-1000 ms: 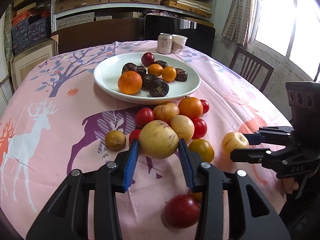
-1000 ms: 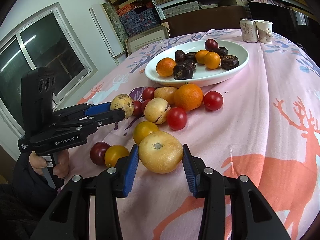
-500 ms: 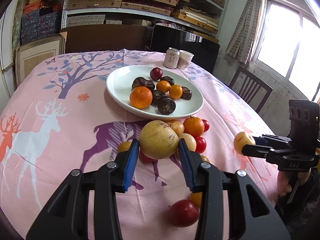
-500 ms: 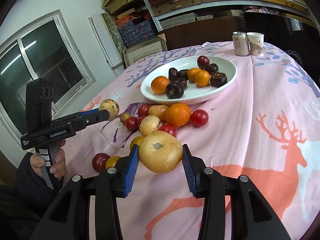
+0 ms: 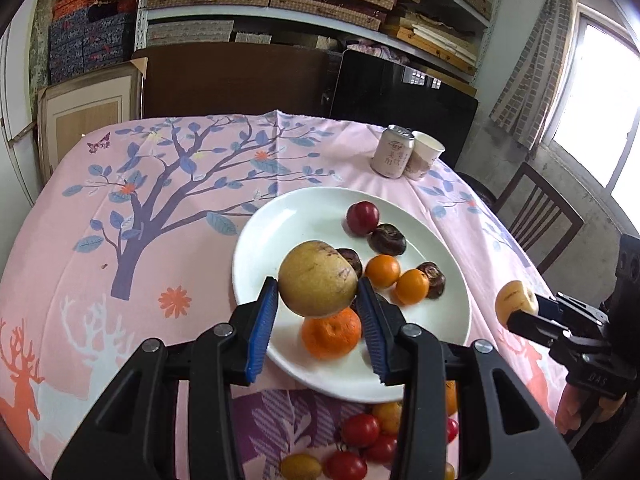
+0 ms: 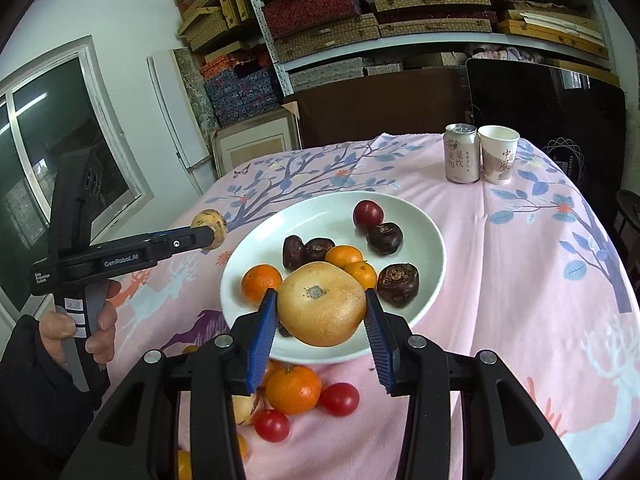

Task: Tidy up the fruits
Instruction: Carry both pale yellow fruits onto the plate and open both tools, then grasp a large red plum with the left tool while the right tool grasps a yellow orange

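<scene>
Carrying two round yellow-tan fruits toward the wide white ceramic plate (image 5: 256,240), one per gripper. Left gripper (image 5: 318,312) is pinching a speckled greenish-yellow round fruit (image 5: 318,290) between its blue ribbed pads; it hangs above the plate's near-left part, over a big orange mandarin (image 5: 331,334). Right gripper (image 6: 320,316) is clamped on a smooth golden round fruit (image 6: 321,304), stem scar facing the camera, above the plate's near rim.

On the plate: dark red plum (image 6: 368,216), several dark brown wrinkled fruits, small oranges. The plate's far-left part looks bare. Loose cherry tomatoes (image 6: 339,399) and another mandarin lie on the pink deer-print tablecloth (image 6: 540,280), just in front of the plate. Drink can (image 6: 462,153) and paper cup (image 6: 499,154) stand well behind the plate.

How to do it well, imo:
- Steer each fruit over bare plate, not over fruit already there; far-left part looks best for the left one.
- Lower till the fruit nearly touches the plate before letting go, since round fruit rolls.
- Open slowly, w/ the pads level.
- Keep the two grippers apart; place one at a time.
</scene>
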{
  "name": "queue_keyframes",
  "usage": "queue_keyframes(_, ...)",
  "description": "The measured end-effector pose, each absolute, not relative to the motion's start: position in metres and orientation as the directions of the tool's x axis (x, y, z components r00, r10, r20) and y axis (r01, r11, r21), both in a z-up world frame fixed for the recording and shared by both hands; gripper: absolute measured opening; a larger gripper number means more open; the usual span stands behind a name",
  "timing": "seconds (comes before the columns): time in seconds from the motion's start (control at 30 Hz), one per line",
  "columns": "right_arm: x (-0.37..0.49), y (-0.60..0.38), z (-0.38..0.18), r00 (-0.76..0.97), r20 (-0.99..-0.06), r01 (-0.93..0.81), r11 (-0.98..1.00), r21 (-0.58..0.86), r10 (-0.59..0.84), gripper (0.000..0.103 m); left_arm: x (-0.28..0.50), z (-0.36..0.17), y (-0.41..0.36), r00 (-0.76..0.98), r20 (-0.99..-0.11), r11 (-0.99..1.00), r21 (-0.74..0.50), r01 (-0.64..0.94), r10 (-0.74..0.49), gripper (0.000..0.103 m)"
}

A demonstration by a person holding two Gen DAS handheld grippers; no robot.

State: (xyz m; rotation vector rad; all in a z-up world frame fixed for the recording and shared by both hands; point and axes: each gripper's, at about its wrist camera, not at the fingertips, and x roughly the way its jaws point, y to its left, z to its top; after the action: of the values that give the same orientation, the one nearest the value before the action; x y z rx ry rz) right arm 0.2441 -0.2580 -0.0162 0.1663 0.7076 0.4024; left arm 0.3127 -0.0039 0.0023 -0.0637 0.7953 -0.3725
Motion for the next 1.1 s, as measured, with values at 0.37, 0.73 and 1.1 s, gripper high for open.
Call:
queue_keyframes(0.37, 0.249, -0.269, -0.038, 0.702, -0.584, -0.263, 0.91, 0.321, 0.409, 0.063, 0.329, -0.019, 0.002, 0.622, -0.702, 0.937, -0.257, 0.235, -0.348, 0.072)
queue_keyframes(0.73, 0.208, -0.296, -0.054, 0.7, -0.59, -0.196, 0.903, 0.383, 0.402, 0.07, 0.192, -0.034, 0.014, 0.566, -0.736, 0.909, -0.166, 0.383, -0.373, 0.086)
queue_keyframes(1.1, 0.172, -0.3, -0.069, 0.687, -0.612, -0.189, 0.909, 0.37, 0.392, 0.07, 0.082, -0.068, -0.002, 0.557, -0.764, 0.855, 0.015, 0.519, -0.325, 0.086)
